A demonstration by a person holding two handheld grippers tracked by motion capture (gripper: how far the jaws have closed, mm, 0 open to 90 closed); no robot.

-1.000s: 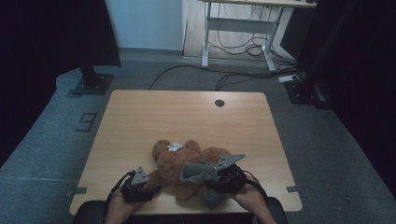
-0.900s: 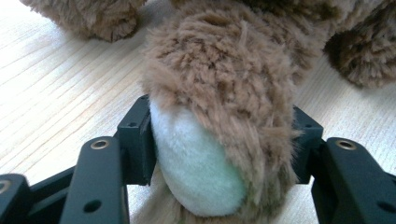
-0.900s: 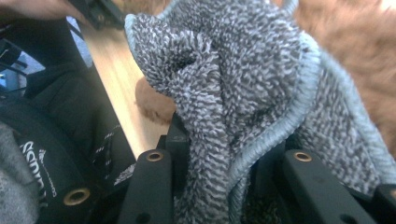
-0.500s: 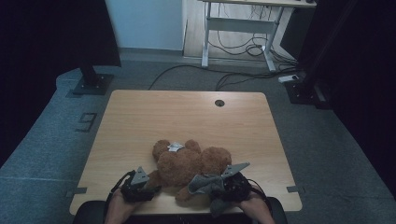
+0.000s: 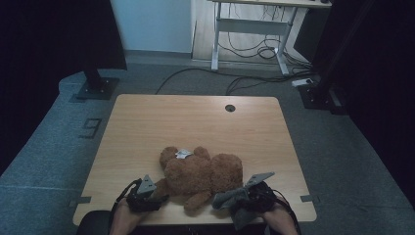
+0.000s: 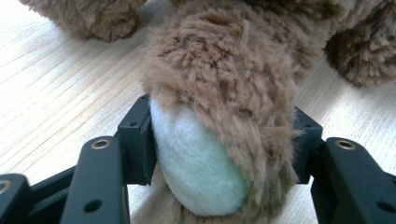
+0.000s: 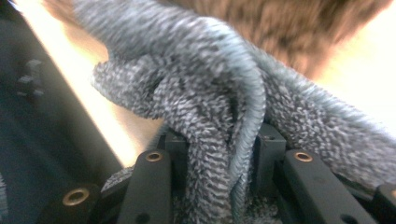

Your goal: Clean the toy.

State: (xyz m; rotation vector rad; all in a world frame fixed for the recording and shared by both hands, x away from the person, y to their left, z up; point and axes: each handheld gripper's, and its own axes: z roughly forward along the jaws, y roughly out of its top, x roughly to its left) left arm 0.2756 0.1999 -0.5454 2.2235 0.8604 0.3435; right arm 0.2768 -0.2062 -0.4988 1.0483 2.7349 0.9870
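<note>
A brown teddy bear (image 5: 203, 174) is seen lying on the wooden table (image 5: 195, 122) near its front edge, in the high view; a small pale tag (image 5: 183, 153) rests on the bear beside its head. The left gripper (image 5: 159, 198) is held at the bear's left side, close to the table's front edge; in the left gripper view its fingers (image 6: 135, 135) are closed on one of the bear's limbs (image 6: 224, 121), the white pad of the paw (image 6: 196, 163) being pressed between them (the fur bulges over both jaws). The right gripper (image 5: 230, 200) is held at the front right of the bear, with its grey three-cornered plate (image 5: 258, 178) tilted upward; a grey cloth (image 5: 235, 203) is gripped by it and hangs partly over the table's front edge. In the right gripper view the cloth (image 7: 210, 116) is shown bunched and pinched between the nearly closed fingers (image 7: 266, 149), with the blurred brown fur of the bear (image 7: 280, 28) just behind it. A round cable hole (image 5: 230, 107) is set in the far part of the table; cables (image 5: 254, 51) are spread over the floor beyond, under another desk (image 5: 254, 24).
</note>
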